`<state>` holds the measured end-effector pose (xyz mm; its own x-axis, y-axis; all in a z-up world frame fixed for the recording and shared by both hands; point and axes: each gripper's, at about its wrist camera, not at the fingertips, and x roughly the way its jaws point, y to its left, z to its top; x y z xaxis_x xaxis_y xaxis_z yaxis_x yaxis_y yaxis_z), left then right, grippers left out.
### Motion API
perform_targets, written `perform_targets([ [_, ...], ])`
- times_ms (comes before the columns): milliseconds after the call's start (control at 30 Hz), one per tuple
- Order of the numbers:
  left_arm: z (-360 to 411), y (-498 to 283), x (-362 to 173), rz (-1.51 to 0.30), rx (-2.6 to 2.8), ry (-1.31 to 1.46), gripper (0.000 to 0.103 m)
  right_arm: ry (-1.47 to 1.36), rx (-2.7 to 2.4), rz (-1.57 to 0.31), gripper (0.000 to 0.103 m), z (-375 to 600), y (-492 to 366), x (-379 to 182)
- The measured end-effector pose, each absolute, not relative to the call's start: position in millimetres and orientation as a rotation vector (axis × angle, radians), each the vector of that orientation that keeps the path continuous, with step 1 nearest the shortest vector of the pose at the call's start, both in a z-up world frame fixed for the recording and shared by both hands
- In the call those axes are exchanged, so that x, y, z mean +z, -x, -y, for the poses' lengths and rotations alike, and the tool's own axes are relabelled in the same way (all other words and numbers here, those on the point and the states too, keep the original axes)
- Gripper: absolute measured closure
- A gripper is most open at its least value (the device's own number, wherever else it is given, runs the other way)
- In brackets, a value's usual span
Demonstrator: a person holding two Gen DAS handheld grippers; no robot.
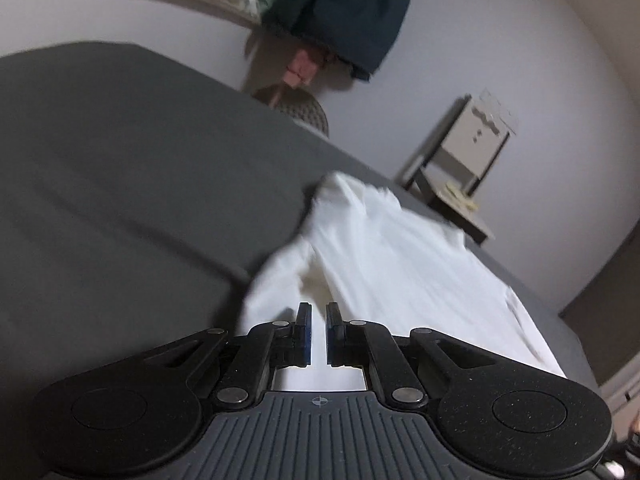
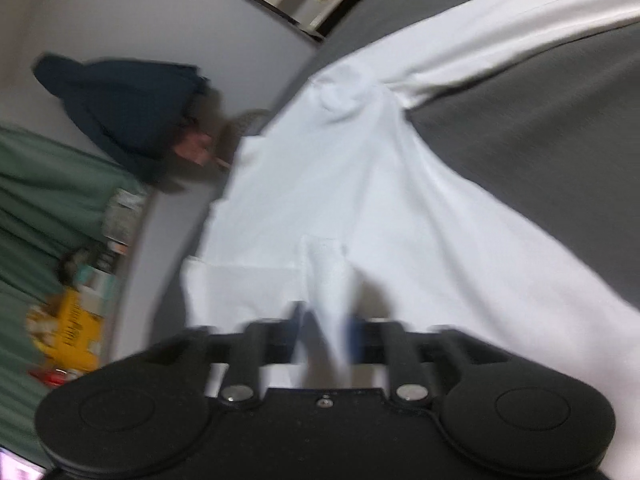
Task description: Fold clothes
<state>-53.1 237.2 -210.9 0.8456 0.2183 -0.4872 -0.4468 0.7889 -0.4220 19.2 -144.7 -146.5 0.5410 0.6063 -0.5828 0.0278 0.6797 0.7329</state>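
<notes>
White garment (image 1: 384, 256) lies spread on a dark grey bed sheet (image 1: 120, 184), running from near centre out to the far right in the left wrist view; fabric rumpled at its far end, flatter nearer the cam. Left gripper (image 1: 319, 334) sits low over the near edge of the cloth, fingers (image 1: 304, 328) w/ blue pads drawn close, narrow gap, white fabric showing betw. them; looks pinched on the cloth but can't tell for sure. Right gripper (image 2: 330, 334) is motion-blurred; a raised fold of the white garment (image 2: 340, 184) stands betw. its fingers (image 2: 356, 336), which seem closed on it. From there the cloth fans out far and right across the sheet (image 2: 540, 128), one long strip reaching the far right corner. Bkgd: dark blue jacket (image 1: 344, 12) hanging on the pale wall, small nightstand (image 1: 464, 156) far right, cluttered shelf (image 2: 80, 312) w/ a yellow box at left in the right wrist view.
</notes>
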Motion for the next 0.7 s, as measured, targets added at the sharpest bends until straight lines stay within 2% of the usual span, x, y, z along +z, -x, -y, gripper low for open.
perform_targets([
  [33, -241.1, 52.5, -212.0, -0.425, 0.378, 0.554, 0.099, -0.744, 0.361, -0.924, 0.047, 147.8, -12.6, -141.5],
  [133, -252.8, 50.7, -215.3, -0.399, 0.400, 0.549, 0.099, -0.629, 0.321, -0.832, 0.046, 143.4, -2.4, -117.7],
  [267, -260.3, 44.4, -217.7, -0.393, 0.393, 0.465, 0.099, -0.424, 0.479, -0.732, 0.045, 86.1, -24.9, -76.9],
  [433, -259.9, 35.4, -224.7, -0.382, 0.257, 0.488, 0.099, -0.402, 0.781, -0.781, 0.045, -18.5, -96.6, -61.6],
  [567, -273.9, 37.1, -236.4, -0.436, 0.284, 0.572, 0.099, -0.326, 0.860, -0.850, 0.045, -113.8, -155.4, -68.8],
  [700, -289.2, 39.9, -249.3, -0.410, 0.360, 0.659, 0.099, -0.197, 0.862, -0.881, 0.045, -185.3, -200.8, -87.2],
])
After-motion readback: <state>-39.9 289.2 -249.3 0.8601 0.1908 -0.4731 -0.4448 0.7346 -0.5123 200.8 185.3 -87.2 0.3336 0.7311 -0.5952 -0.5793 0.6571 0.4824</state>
